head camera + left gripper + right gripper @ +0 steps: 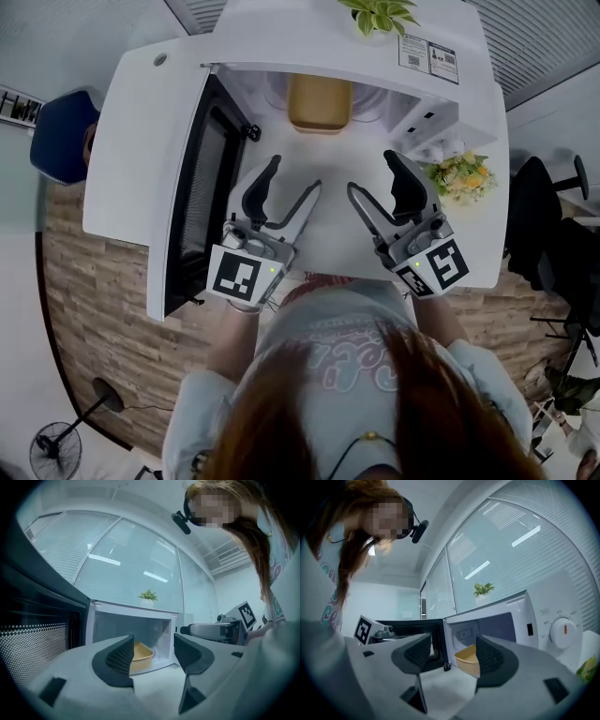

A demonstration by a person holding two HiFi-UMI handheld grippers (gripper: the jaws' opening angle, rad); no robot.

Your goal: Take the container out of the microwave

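Container [319, 103] sits inside microwave [441, 103], beyond both open jaws.

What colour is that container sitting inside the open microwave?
The container is a plain pale yellow-tan, with no pattern. It shows best in the head view.

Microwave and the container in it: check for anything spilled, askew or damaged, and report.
Nothing stands out. The microwave has its door swung open at the left, the yellow container sits level inside with no spill visible, and the left gripper and right gripper are open and empty in front of it.
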